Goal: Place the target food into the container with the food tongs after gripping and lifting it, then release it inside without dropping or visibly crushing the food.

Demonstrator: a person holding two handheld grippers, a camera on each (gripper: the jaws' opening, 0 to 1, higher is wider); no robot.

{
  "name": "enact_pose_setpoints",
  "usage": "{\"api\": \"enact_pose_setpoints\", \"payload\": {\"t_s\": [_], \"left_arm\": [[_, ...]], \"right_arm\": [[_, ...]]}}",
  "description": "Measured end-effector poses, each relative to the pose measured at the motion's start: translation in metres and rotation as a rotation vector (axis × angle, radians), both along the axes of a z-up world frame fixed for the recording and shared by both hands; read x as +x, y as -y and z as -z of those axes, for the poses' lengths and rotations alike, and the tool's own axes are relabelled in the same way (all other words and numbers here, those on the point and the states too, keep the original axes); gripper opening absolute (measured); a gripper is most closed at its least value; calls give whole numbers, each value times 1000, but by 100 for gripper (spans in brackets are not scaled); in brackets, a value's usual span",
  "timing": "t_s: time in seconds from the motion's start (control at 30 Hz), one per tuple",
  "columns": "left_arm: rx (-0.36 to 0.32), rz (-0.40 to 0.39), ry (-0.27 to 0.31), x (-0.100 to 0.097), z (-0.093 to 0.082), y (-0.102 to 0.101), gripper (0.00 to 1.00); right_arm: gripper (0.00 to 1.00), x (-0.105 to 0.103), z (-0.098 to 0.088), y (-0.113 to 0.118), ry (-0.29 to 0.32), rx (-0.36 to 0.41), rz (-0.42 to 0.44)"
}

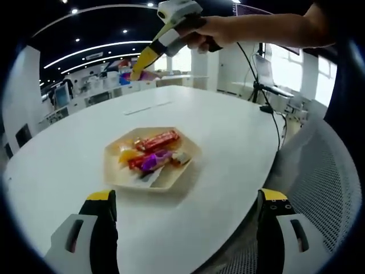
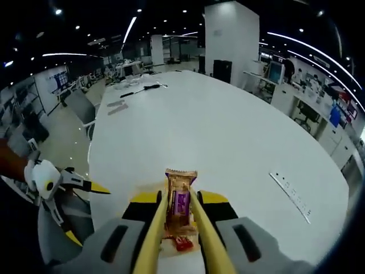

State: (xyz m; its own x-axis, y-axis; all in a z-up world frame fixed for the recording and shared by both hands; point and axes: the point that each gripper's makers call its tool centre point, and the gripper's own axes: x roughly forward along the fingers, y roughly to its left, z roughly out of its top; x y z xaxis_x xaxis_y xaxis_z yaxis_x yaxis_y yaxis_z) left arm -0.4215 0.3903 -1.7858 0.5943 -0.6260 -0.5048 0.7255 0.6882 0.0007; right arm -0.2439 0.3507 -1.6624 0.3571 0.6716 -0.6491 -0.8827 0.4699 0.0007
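A big office room with ceiling lights holds a long white table [image 1: 228, 131]. A mesh chair [image 1: 325, 188] stands beside it.

In the left gripper view, the left gripper [image 1: 185, 220] has its two jaws wide apart, with nothing between them. Ahead of the jaws, between their lines, sits one tan plate [image 1: 114, 171] on the table. On the plate lie snacks in wrappers: two red bars [image 1: 158, 140], one purple one [image 1: 153, 161], one orange one [image 1: 126, 155], and a few small ones too mixed up to count. High above the plate, a hand [image 1: 219, 31] holds the right gripper [image 1: 149, 54], far from the left jaws.

In the right gripper view, the right gripper works a pair of yellow tongs [image 2: 208, 240]. The tongs run forward between the jaws. Their two arms are close together and pinch one snack [image 2: 180, 200] in a brown and purple wrapper. The snack stands upright between the tongs, up off the table. A bit of red shows just under it, near the base of the jaws. To the left of these jaws, the left gripper [image 2: 57, 197] shows with its yellow tips apart.
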Motion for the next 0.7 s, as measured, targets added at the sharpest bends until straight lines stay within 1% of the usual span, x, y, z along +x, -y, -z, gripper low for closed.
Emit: {"api": "enact_pose_setpoints", "payload": {"t_s": [0.1, 0.17, 0.4, 0.6, 0.7], "left_arm": [[-3, -12, 34, 4, -5, -2, 99], [-8, -14, 17, 3, -3, -2, 99], [-10, -8, 8, 2, -1, -1, 99], [-14, -14, 1, 3, -2, -2, 99], [-17, -12, 6, 3, -2, -1, 99]], "right_arm": [[23, -5, -4, -5, 4, 5, -14], [23, -8, -7, -8, 4, 12, -21], [24, -16, -13, -20, 8, 16, -58], [24, -20, -14, -20, 9, 6, -74], [24, -21, -11, -20, -3, 1, -72]]}}
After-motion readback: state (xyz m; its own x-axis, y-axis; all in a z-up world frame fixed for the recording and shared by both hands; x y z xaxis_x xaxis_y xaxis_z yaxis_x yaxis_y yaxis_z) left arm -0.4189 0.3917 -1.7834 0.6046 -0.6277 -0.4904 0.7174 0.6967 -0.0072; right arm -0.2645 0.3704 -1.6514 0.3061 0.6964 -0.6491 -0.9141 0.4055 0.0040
